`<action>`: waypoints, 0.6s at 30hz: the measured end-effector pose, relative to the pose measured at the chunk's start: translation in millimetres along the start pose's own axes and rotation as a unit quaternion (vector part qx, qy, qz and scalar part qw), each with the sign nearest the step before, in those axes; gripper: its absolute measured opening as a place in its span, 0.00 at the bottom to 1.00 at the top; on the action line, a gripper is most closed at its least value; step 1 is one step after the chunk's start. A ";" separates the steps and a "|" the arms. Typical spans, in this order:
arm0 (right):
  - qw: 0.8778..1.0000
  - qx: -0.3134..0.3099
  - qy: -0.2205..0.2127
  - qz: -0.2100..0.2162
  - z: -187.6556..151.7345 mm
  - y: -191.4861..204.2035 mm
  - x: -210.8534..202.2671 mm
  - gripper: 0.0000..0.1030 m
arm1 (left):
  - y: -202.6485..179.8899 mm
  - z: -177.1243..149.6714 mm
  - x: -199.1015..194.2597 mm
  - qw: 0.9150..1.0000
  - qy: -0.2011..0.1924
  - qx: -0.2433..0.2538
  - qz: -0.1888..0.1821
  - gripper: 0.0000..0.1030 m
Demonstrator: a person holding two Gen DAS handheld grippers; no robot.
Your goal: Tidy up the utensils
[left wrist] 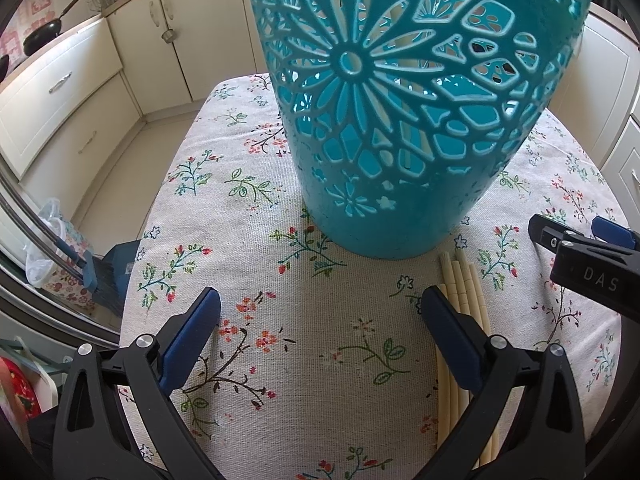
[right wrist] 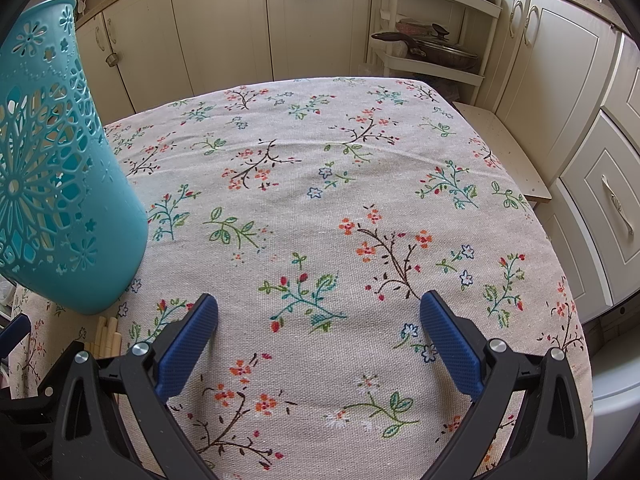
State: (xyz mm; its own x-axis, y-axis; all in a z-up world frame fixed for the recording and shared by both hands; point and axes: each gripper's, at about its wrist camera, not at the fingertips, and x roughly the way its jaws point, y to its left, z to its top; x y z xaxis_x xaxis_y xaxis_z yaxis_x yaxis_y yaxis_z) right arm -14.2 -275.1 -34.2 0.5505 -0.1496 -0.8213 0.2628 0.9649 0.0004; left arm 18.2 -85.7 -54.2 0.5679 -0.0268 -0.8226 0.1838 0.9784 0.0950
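Left wrist view puts the key relation right at your own fingers: the bundle of pale chopsticks [left wrist: 464, 292] lies flat on the floral tablecloth [left wrist: 300, 320], running under and just past the right-hand finger of your left gripper [left wrist: 320, 320], with its long axis roughly parallel to the fingers and pointing ahead toward the holder. Your left jaws stand wide apart and hold nothing, so the sticks sit at the edge of the gap rather than inside it; you would likely need to shift a little to your right to centre them. Straight ahead, near the far ends of the sticks, the teal cut-out utensil holder [left wrist: 404, 92] stands upright on the cloth, close enough to crowd a forward reach. In the right wrist view your right gripper [right wrist: 320, 320] is also wide open and empty over bare cloth, with the chopsticks [right wrist: 108, 336] off beyond its left finger and the holder [right wrist: 60, 184] ahead-left. By these views the left hand looks the nearer one. Farther off are cream cabinets [right wrist: 224, 28] and a shelf rack with a lidded pan [right wrist: 444, 54].
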 end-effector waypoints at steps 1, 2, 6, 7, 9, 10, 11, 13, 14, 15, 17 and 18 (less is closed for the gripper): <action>1.000 0.000 0.000 0.000 0.0 0.1 -0.1 0.93 | -1.7 0.3 -0.4 1.000 -0.001 0.001 0.002 0.94; 1.000 0.000 0.000 0.000 0.0 0.4 0.3 0.93 | -3.2 1.0 -1.3 1.000 0.000 0.001 0.002 0.94; 1.000 0.000 0.000 0.000 0.1 -0.2 0.1 0.93 | -4.7 1.4 -1.5 1.000 0.001 -0.001 -0.001 0.94; 1.000 0.000 0.000 0.000 0.1 -0.2 0.1 0.93 | -4.0 1.5 -1.6 1.000 0.002 -0.005 -0.005 0.94; 1.000 0.000 0.000 0.000 0.1 0.0 0.1 0.93 | -4.3 1.4 -1.7 1.000 0.003 -0.005 -0.006 0.94; 1.000 0.000 0.000 0.000 -0.3 0.2 -0.1 0.93 | -4.3 1.3 -1.9 1.000 0.003 -0.006 -0.006 0.94; 1.000 0.000 0.000 0.000 0.1 0.0 0.2 0.93 | -4.1 1.4 -2.0 1.000 0.003 -0.007 -0.007 0.94; 1.000 0.000 0.000 0.000 0.1 -0.2 0.2 0.93 | -1.7 1.5 -1.4 1.000 0.003 -0.006 -0.008 0.94; 1.000 0.000 0.000 0.000 0.1 0.0 0.1 0.93 | -2.3 1.5 -1.6 1.000 0.003 -0.005 -0.009 0.94; 1.000 0.000 0.000 0.000 0.0 0.3 0.0 0.93 | -0.9 1.5 -1.2 1.000 0.003 -0.005 -0.009 0.94; 1.000 0.000 0.000 0.000 0.1 0.0 0.2 0.93 | -0.8 1.8 -0.7 1.000 0.004 -0.006 -0.012 0.94; 1.000 0.000 0.000 0.000 0.2 -0.1 0.2 0.93 | 1.4 2.6 1.3 1.000 0.005 -0.006 -0.013 0.94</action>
State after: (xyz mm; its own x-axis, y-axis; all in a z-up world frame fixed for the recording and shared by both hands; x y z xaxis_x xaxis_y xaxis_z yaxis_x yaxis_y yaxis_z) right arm -13.9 -275.2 -34.3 0.5502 -0.1499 -0.8215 0.2626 0.9649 -0.0002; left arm 21.3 -84.9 -53.7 0.5555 -0.0513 -0.8299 0.1886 0.9799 0.0657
